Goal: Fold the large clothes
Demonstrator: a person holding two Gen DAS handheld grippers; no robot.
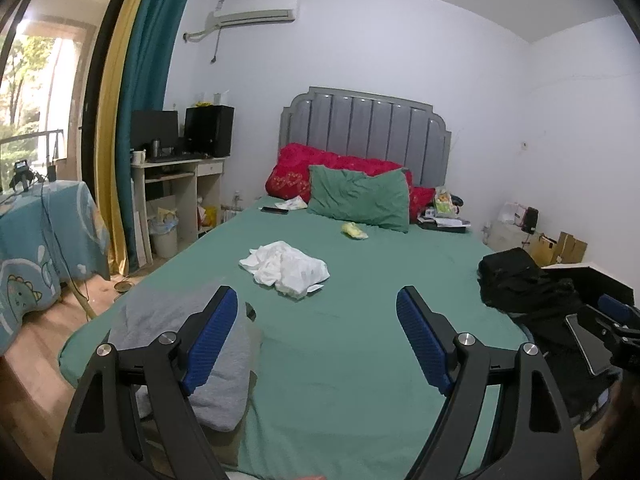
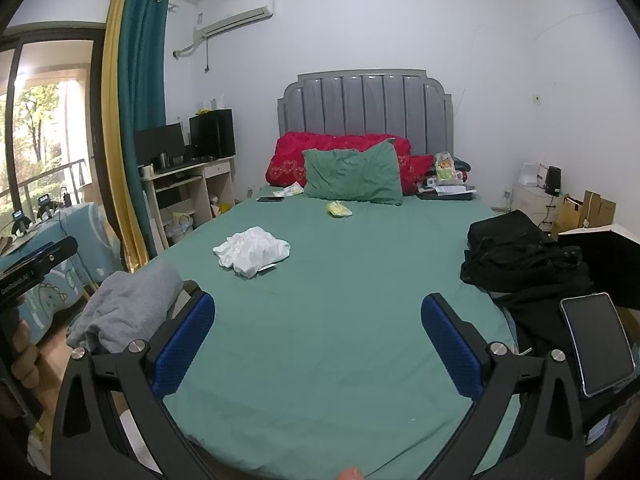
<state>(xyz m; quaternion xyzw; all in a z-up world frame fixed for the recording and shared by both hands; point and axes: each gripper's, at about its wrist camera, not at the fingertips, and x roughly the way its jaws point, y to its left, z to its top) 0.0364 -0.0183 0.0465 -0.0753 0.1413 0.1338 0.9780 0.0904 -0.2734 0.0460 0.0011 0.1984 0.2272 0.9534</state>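
Both our jaws gape empty; the grey garment [image 1: 188, 344] on the bed [image 1: 360, 360] looks soft and floppy, so we pinch its edge.

Only one readable marking is found: white lettering on the black body of the left gripper [image 2: 24, 276], seen at the left edge of the right wrist view. It is read as roughly "CanRobot.AI"; the first letters are blurred, so the exact spelling cannot be confirmed. A single further character is printed after it, but it is too small to be made out. Print is carried by the packages [image 2: 446, 168] beside the pillows, but nothing legible is resolved in either view. No numbers or signs are readable elsewhere.
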